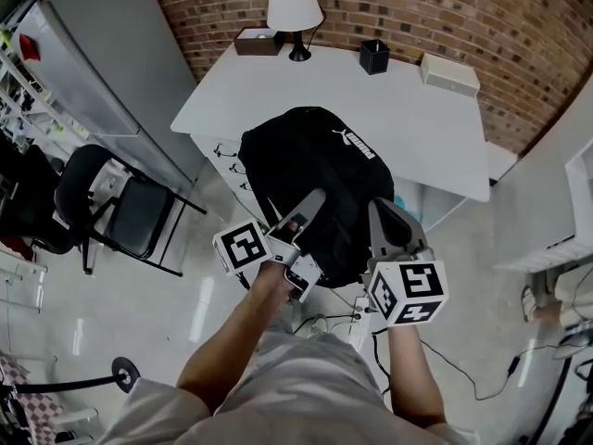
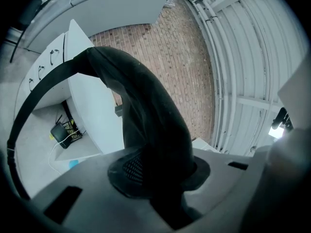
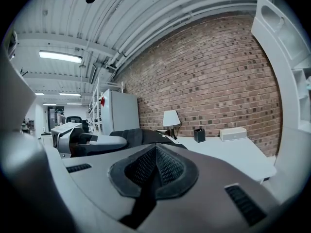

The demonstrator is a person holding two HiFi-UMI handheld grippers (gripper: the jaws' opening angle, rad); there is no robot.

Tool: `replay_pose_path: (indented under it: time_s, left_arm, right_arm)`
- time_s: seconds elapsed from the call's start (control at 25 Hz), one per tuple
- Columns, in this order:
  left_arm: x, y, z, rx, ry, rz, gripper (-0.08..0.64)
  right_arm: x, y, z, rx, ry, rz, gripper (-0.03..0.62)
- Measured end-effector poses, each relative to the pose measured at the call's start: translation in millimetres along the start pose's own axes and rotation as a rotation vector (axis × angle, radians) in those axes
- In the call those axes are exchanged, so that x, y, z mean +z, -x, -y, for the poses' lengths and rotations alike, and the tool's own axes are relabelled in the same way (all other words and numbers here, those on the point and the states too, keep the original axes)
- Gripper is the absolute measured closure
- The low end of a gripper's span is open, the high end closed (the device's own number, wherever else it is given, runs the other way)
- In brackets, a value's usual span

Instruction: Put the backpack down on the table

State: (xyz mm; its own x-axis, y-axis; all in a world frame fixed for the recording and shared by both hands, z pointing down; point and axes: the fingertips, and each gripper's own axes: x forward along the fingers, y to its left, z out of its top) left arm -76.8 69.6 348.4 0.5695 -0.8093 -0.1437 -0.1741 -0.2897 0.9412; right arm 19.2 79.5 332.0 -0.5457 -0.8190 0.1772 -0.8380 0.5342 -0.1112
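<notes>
The black backpack (image 1: pixel 310 179) hangs in the air between the two tools. Its top lies over the near edge of the white worktop (image 1: pixel 422 128) and its lower half hangs off toward the person; I cannot tell whether it touches the surface yet. The left hand-held gripper (image 1: pixel 313 202) is partly closed and clamped on a thick fold of the bag's black fabric, with a strap looping away beside it. The right hand-held gripper (image 1: pixel 378 209) has its pads pressed together at the bag's right side. A thin dark band sits in the seam between them, which may be a strap, but I cannot tell. The main risk, as I judge it, is letting go too soon. With so much of the bag past the edge, it would likely slide off onto the floor and the cables (image 1: pixel 324 323) there. Soft fabric could also creep out of the left pinch under the load, and if the right side holds little, the bag could swing and tip. Shoving it far across could reach the lamp (image 1: pixel 295 12) or the black pen cup (image 1: pixel 374 56), though both stand well apart now. The only readable writing is the white "PUMA" wordmark (image 1: pixel 359 146) with its leaping cat on the bag.
</notes>
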Motion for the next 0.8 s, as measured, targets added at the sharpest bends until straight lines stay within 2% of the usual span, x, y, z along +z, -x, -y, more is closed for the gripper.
replay_pose_path:
  time_s: [0.36,0.8]
  left_arm:
    - [43,-31,-19,-0.028,0.008,-0.005,0.463]
    - [130,-96,-47,-0.066,0.024,-0.084,0.463]
  right_arm:
    - [8,-48,15,-0.036,0.021,-0.001,0.591]
    - [33,-141,39,-0.149,0.021,-0.015,0.591]
